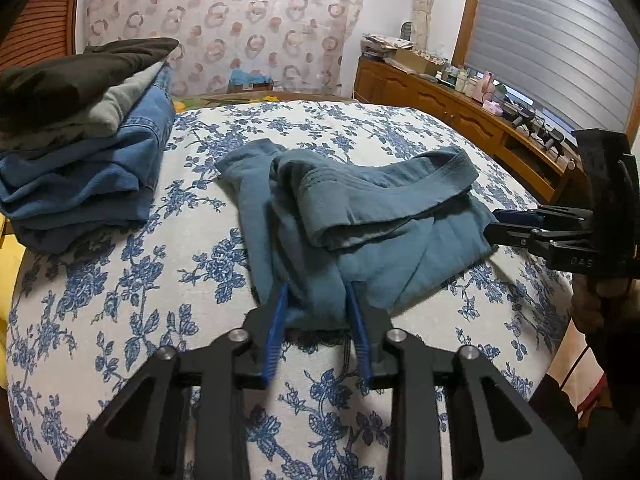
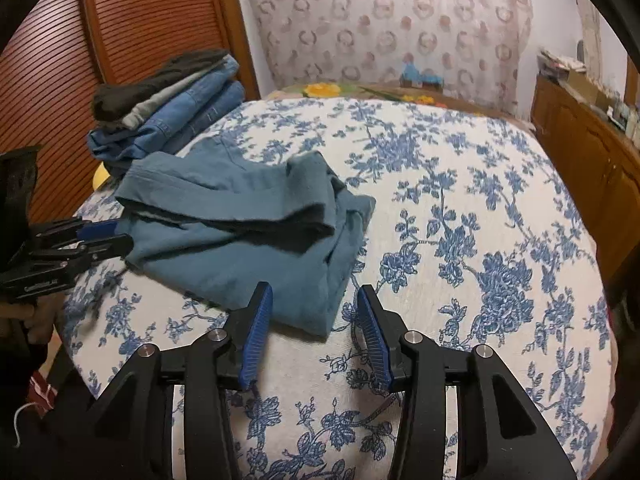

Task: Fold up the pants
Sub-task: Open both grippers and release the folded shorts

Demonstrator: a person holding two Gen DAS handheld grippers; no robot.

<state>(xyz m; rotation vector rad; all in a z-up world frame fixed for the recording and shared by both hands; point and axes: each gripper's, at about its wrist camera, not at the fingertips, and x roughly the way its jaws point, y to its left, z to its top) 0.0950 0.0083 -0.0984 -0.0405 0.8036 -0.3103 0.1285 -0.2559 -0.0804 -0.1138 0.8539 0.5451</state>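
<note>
Holding a gripper in each hand, I have the teal pants (image 1: 360,220) lying half-folded in a loose bundle on the flowered bedspread (image 1: 120,280), with the waistband doubled back over the top of the heap. I take the pants as my landmark for everything else.

My left gripper (image 1: 316,304) is at the near edge of the pants as its own camera sees them. Its two blue-padded fingers (image 1: 280,320) sit spread on either side of a fold of the cloth, which runs between them — the pads are not pressed together, so the jaws stand apart around the fabric rather than clenched on it.

My right gripper (image 2: 316,304) hovers just short of a corner of the pants, its fingers spread wide over bare bedspread (image 2: 460,184) and gripping nothing. The corner of the cloth lies between the two tips but apart from both pads.

In the right wrist view the left gripper (image 2: 112,236) appears at the far left side of the pants (image 2: 240,240), its tips at the cloth's edge; in the left wrist view the right gripper (image 1: 504,228) likewise meets the pants' right edge.

Beyond the pants, toward the slatted headboard (image 2: 140,20), sits a stack of folded clothes (image 1: 80,140) — denim below, grey and dark pieces on top. A wooden dresser (image 1: 460,112) stands well apart from the pants, off the bed.
</note>
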